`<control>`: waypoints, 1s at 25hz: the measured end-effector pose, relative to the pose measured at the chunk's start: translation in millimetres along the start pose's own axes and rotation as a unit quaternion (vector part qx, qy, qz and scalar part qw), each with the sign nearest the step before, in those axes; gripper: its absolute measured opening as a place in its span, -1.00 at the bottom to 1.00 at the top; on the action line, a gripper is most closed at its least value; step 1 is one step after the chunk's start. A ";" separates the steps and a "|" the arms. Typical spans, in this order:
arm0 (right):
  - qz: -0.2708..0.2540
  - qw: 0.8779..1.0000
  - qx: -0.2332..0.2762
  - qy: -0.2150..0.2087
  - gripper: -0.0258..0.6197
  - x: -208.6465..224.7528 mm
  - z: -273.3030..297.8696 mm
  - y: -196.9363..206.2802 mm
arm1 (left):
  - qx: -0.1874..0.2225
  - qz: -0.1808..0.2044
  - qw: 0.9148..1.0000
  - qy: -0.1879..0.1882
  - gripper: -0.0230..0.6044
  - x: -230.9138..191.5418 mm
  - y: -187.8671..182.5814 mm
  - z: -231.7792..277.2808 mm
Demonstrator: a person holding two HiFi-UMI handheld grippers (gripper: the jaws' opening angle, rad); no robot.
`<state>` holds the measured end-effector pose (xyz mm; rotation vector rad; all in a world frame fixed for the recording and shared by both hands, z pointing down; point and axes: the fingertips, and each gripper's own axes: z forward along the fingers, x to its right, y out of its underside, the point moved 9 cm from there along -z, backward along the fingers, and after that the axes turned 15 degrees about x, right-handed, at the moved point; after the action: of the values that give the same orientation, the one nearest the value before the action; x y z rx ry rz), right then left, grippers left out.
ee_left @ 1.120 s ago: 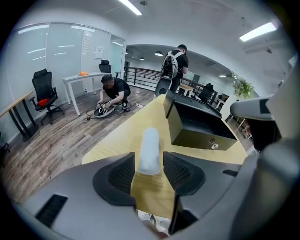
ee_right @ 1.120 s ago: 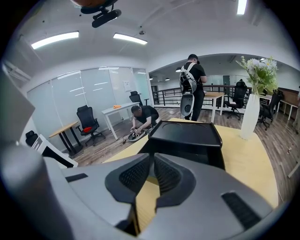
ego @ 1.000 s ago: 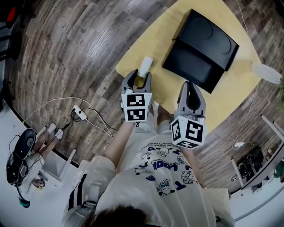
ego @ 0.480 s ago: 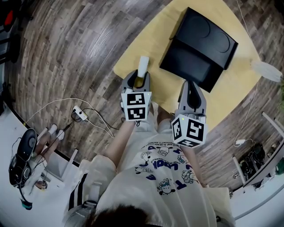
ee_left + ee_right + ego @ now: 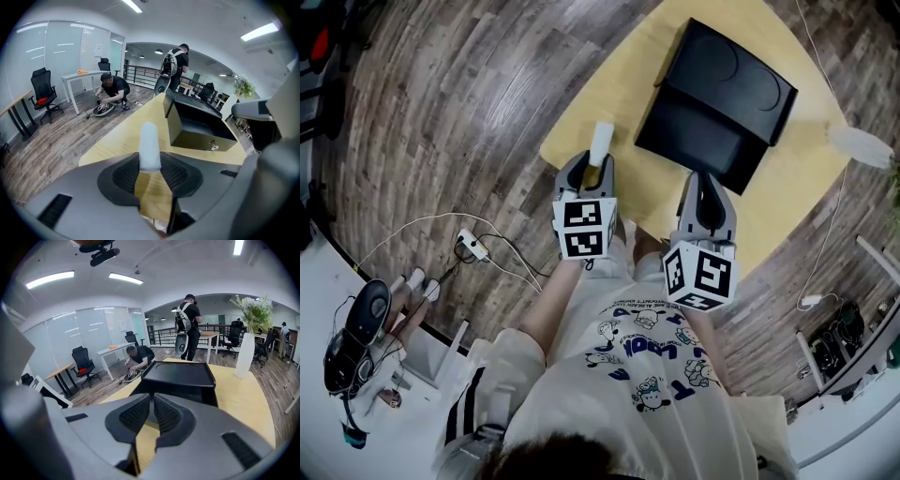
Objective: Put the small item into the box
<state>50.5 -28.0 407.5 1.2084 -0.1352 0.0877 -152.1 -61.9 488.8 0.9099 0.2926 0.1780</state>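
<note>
Table: yellow top, lying under and ahead of the left gripper and the right gripper
Box: black, lid raised and interior exposed; it sits straight ahead of the right gripper's tips, and ahead and to the right of the left gripper, well apart from the latter
Left gripper: jaws partly apart and closing; the near end of the small item stands between the pad tips, with the ribbed pads just beside its two sides; firm pressing is not shown, so no hold is recorded
Right gripper: jaws drawn almost together with only a thin slit between the pads; nothing between them, nothing touched; tips aimed at the box's near wall
Small item: white, slim, rounded at the far end; long axis in line with the left gripper's jaws; far end points straight ahead of the tips, away from the gripper, with the box off to its right; whether it lies flat on the table or stands on end cannot be determined
</note>
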 end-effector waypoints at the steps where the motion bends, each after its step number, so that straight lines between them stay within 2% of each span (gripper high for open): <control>1: 0.001 1.000 0.002 0.001 -0.77 0.0 0.0 -0.4 | 0.002 0.000 1.000 0.000 -0.47 0.0 -1.7 -1.0; 11: 0.009 0.999 0.025 0.018 -0.77 1.3 -6.7 -12.9 | 0.040 -0.004 0.999 0.020 -0.47 9.8 -35.6 -13.6; 25: 0.025 0.996 0.058 0.062 -0.77 14.7 -17.8 -30.5 | 0.062 0.017 0.994 0.084 -0.47 49.6 -70.6 -9.8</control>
<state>70.3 -22.1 375.4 1.3131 -0.0526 0.2153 -106.3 -83.5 418.2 1.0247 0.4473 0.2708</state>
